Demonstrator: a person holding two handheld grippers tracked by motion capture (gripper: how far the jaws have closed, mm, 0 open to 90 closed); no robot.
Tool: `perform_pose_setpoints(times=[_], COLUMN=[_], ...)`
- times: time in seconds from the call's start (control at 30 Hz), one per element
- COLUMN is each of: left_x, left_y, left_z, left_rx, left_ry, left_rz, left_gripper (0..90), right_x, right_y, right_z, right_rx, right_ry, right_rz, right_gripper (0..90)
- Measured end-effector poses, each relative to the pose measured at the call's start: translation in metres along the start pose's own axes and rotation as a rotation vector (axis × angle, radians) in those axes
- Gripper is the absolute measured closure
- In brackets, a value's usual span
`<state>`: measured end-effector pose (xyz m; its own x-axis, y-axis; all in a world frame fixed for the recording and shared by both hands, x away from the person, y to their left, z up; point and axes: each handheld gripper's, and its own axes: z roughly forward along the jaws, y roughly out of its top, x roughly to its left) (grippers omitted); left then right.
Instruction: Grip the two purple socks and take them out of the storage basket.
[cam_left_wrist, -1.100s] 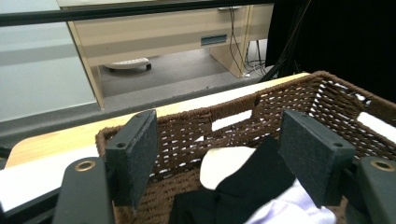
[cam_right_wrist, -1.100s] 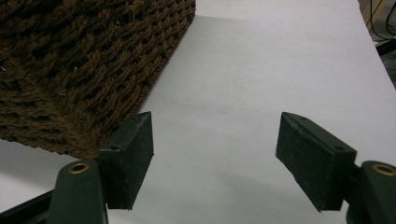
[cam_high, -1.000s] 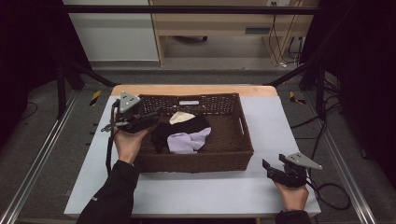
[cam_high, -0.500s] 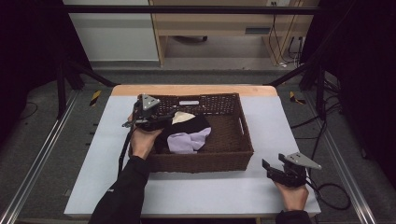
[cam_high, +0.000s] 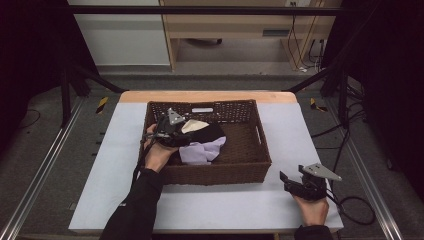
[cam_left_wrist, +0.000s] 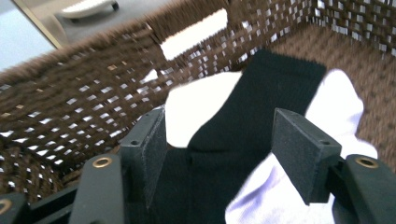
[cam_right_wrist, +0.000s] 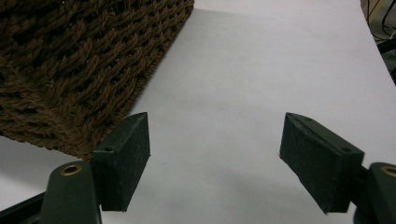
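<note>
**Socks in the woven basket, left gripper over them**

Socks lie in one pile in the left half of the brown woven basket (cam_high: 260, 150): one black sock (cam_left_wrist: 252, 116), one lilac sock (cam_high: 200, 151) and one cream-white piece (cam_left_wrist: 196, 112) under the black one. I count three pieces; if more lie below, I cannot tell.

One left gripper (cam_high: 176, 132) is inside the basket, just above the pile. Its jaws are spread wide, with the black sock between them, and the pads do not press the cloth.

One right gripper (cam_high: 292, 182) rests on the table, near the front right corner of the basket. Its jaws are also spread apart, with nothing between them.

Basket stands on a pale blue-grey table cover (cam_high: 115, 165); a wooden table edge (cam_high: 210, 96) is seen behind it. Beyond the table are a grey floor (cam_high: 235, 75), one light wooden bench (cam_high: 240, 25) and some cables (cam_high: 350, 120) at the right. Dark curtains hang at both sides.
</note>
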<state>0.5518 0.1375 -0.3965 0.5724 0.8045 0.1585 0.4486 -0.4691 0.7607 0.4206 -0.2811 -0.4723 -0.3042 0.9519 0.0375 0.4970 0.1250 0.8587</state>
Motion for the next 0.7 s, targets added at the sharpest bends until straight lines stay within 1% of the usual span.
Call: perform_pose_setpoints(times=[0.03,0.07,0.1,0.17,0.2,0.23,0.27,0.33,0.37,0.4,0.43,0.53,0.6,0.63,0.7], left_x=[0.000,-0.002,-0.003,-0.004,-0.005,-0.005,-0.007,-0.008,-0.008,-0.008,-0.008,-0.008,-0.009,-0.009,-0.009], left_y=[0.000,-0.001,-0.001,-0.001,-0.002,-0.002,-0.002,-0.002,-0.002,-0.003,-0.003,-0.003,-0.004,-0.004,-0.004], left_z=[0.000,0.003,0.004,0.005,0.008,0.008,0.009,0.011,0.011,0.012,0.012,0.014,0.016,0.016,0.018], left_rx=[0.000,0.031,0.042,0.046,0.072,0.072,0.100,0.120,0.120,0.142,0.142,0.175,0.192,0.192,0.216], left_ry=[0.000,0.002,0.003,-0.005,-0.016,-0.016,-0.024,-0.029,-0.029,-0.035,-0.035,-0.055,-0.067,-0.067,-0.080], left_rz=[0.000,0.016,0.021,0.022,0.023,0.023,0.030,0.024,0.024,0.025,0.025,0.020,0.026,0.026,0.022], left_gripper=[35.3,35.6,37.2,38.9,40.1,40.5,42.0,43.0,43.1,43.2,43.3,44.4,44.5,44.5,44.7], right_x=[0.000,0.000,0.001,0.001,0.001,0.001,0.000,0.000,0.000,0.000,0.000,0.001,0.001,0.001,0.001], right_y=[0.000,0.000,0.000,0.000,0.000,0.000,0.000,0.000,0.000,0.000,0.000,0.000,0.000,0.000,0.000], right_z=[0.000,0.000,0.000,0.000,0.000,0.000,0.000,0.000,0.000,0.000,0.000,0.000,0.000,0.000,0.000], right_rx=[0.000,0.004,0.005,0.007,0.007,0.007,0.007,0.006,0.006,0.006,0.006,0.009,0.010,0.010,0.009], right_ry=[0.000,0.004,0.005,0.006,0.007,0.007,0.008,0.010,0.010,0.012,0.012,0.014,0.015,0.015,0.015], right_rz=[0.000,0.003,0.001,0.000,0.001,0.001,0.001,0.000,0.000,0.002,0.002,0.007,0.006,0.006,0.007], right_gripper=[24.5,24.8,24.9,25.1,25.2,25.2,25.2,25.2,25.2,25.3,25.3,25.3,25.4,25.5,25.5])
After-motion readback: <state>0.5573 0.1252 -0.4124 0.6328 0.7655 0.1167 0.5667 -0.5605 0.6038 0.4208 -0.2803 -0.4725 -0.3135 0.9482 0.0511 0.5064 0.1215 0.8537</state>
